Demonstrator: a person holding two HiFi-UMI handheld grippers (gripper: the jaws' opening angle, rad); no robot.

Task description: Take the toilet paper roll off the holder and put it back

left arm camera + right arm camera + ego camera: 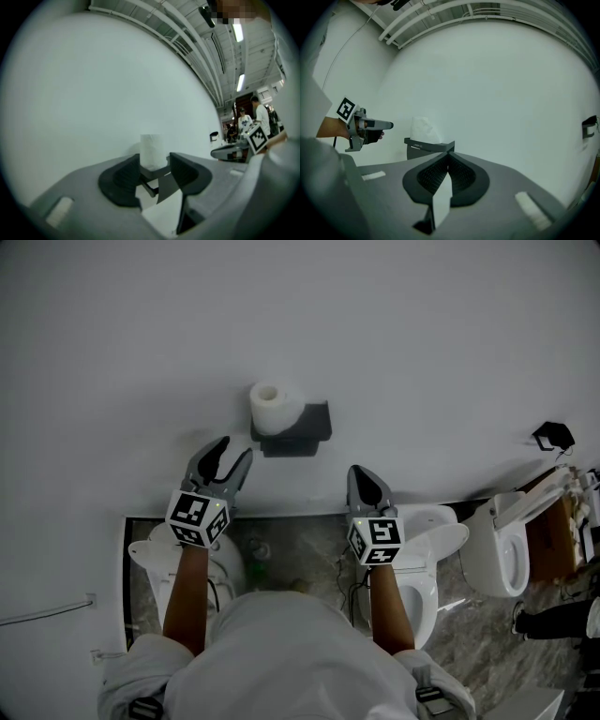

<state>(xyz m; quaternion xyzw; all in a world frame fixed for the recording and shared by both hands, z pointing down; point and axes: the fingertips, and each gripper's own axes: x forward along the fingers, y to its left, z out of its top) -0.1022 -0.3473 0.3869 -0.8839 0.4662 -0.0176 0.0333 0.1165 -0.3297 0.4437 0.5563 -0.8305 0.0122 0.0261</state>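
Status: task barely begun. White wall (300, 315) carries the dark holder (305, 432); the toilet paper roll (272, 407) stands upright on the holder's left end, not yet lifted. Both steps remain, by my reading: taking it off, then setting it back.

Left hand-held gripper (236, 448): below and left of the holder, pointing at it. Jaws partly apart, about roll-width. In the left gripper view the roll lines up in the gap between them but sits beyond the tips; pads touch nothing. Judged to be lining up for the grasp.

Right hand-held gripper (361, 474): below and right of the holder, clear of it. Jaws closed together, nothing between them.
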